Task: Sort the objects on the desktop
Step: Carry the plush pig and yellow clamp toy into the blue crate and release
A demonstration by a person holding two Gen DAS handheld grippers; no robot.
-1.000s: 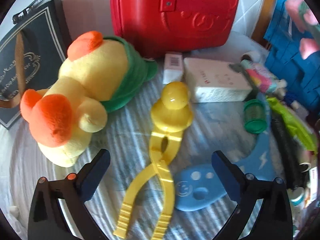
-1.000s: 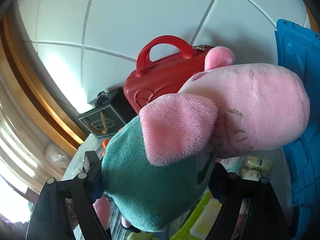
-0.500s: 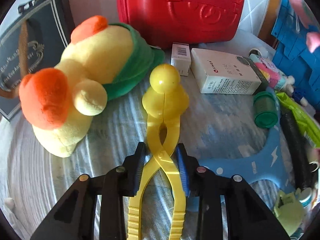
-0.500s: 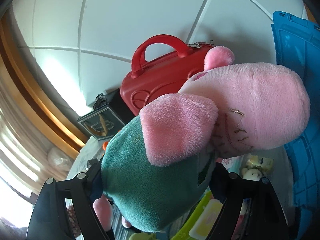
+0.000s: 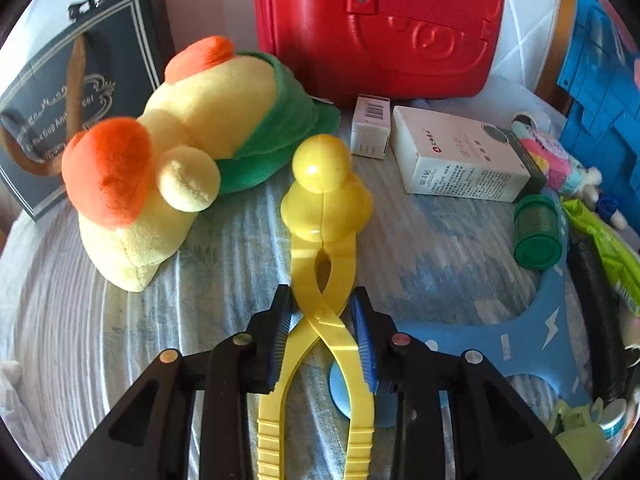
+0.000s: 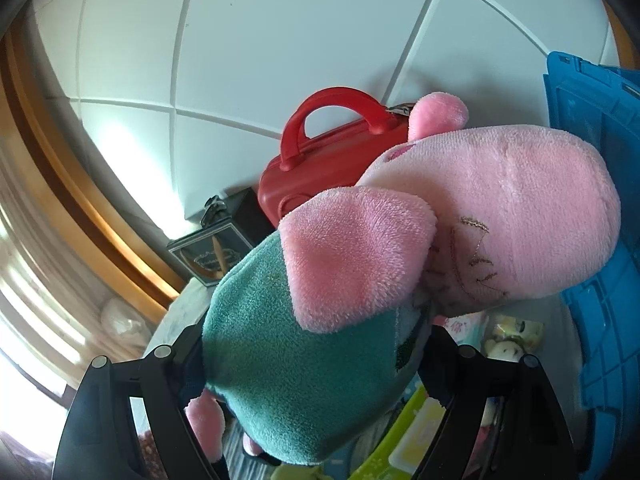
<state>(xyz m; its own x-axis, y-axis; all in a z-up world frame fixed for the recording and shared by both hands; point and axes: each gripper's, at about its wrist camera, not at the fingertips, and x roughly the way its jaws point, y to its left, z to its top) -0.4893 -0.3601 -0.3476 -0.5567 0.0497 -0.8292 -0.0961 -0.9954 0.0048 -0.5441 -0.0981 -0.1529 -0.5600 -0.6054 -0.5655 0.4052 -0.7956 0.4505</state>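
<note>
The red carry case (image 5: 376,28) is stood upright against the tiled wall, apparently parked behind the clutter. The blue crate (image 6: 596,216) is seen at the right edge, probably the sorting bin. A yellow duck plush (image 5: 160,160) with orange feet is laid on its side on the striped cloth of the worktop (image 5: 60,300), untouched. A pink pig plush in a teal dress (image 6: 360,292) is held clear of the worktop near the crate, presumably for drop-off. The yellow duck-shaped snowball tongs (image 5: 320,248) are laid flat, mould end pointing toward the case, handles toward the camera. A white carton (image 5: 456,160) and a green jar (image 5: 536,232) are left beside them.

Left gripper (image 5: 322,312): the fingers have just been closing and are drawn narrow about the crossing of the tong arms, blue pads touching or nearly touching the plastic. A lift is judged next.

Right gripper (image 6: 316,356): the fingers are spread wide but filled, clamped on the plush body.
</note>
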